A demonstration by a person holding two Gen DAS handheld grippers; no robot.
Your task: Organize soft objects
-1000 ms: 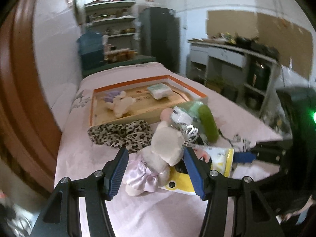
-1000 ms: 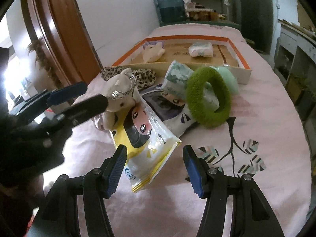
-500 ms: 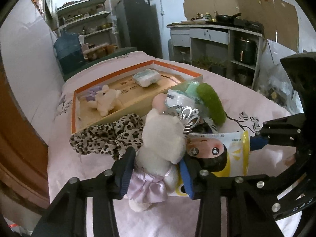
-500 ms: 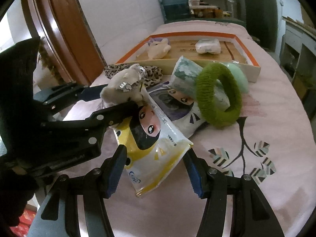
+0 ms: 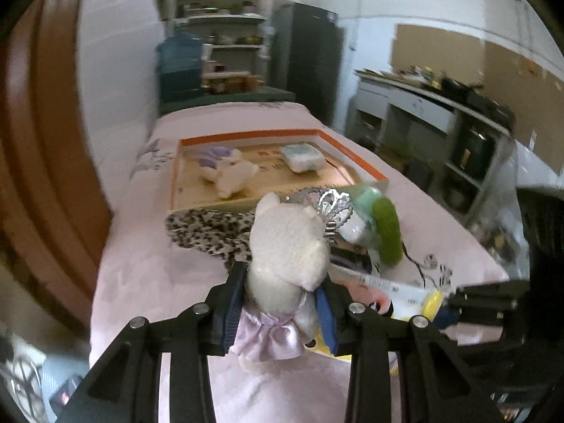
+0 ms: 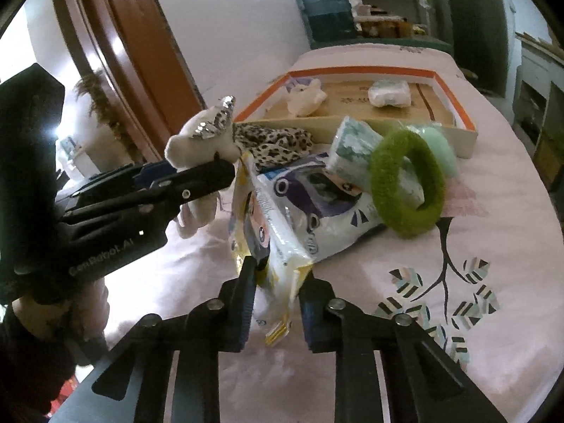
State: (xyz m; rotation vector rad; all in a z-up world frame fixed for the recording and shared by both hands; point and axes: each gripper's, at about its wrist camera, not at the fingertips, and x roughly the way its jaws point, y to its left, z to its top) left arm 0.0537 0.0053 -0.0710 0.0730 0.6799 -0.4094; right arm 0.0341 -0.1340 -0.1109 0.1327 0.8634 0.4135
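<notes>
We judge the task partly done: the tray [image 5: 352, 157] at 12 o'clock holds only a small plush toy [image 5: 231, 172] and a white packet [image 5: 303, 157], while the leopard cloth [image 5: 208, 229], green ring [image 6: 405, 183] and other packets remain on the bed outside it. Our left gripper [image 5: 280, 310] has just closed onto the white doll [image 5: 287, 246], and our right gripper [image 6: 276, 303] has just clamped the yellow packet [image 6: 268, 232] at 6 o'clock.

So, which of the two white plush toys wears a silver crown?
The white plush toy held in the left gripper; the other white plush toy lies crownless in the tray.
</notes>
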